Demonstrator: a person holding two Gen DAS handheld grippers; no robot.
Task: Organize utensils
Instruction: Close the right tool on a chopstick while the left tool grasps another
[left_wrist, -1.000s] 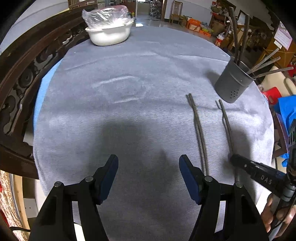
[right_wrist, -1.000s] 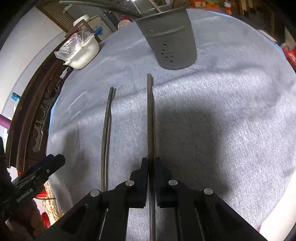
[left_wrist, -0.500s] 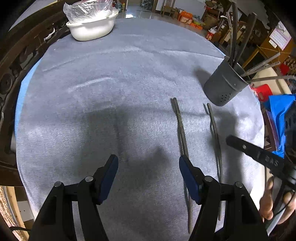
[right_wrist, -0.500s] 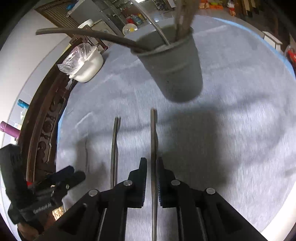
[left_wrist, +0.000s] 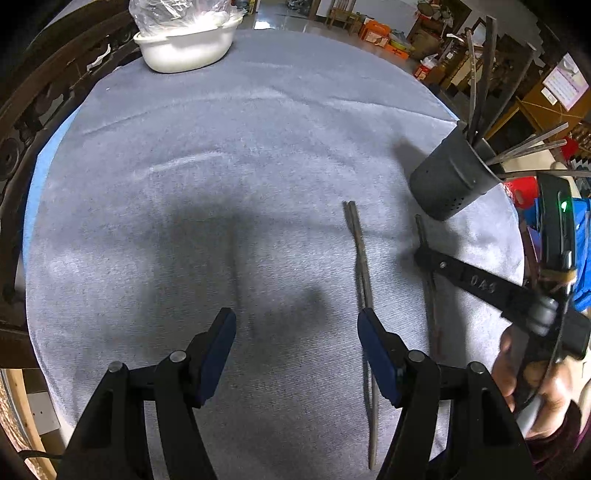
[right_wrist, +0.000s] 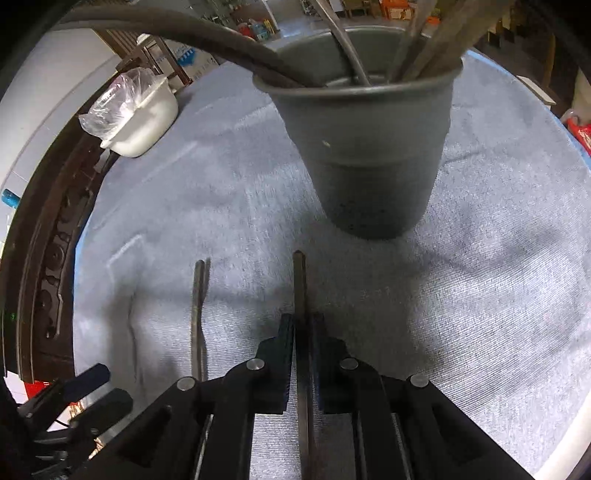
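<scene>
Right wrist: chopsticks (right_wrist: 300, 295) between fingers (right_wrist: 284, 354).

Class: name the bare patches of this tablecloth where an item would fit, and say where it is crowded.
Bare: the wide cloth between the white basin and the left tool. Crowded: near the grey holder, with loose chopsticks and the right tool gripping another pair.

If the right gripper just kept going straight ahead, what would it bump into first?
Probably the grey utensil holder: the right gripper, shut on a chopstick pair, points at its lower wall, so the chopstick tips would likely touch first.
</scene>
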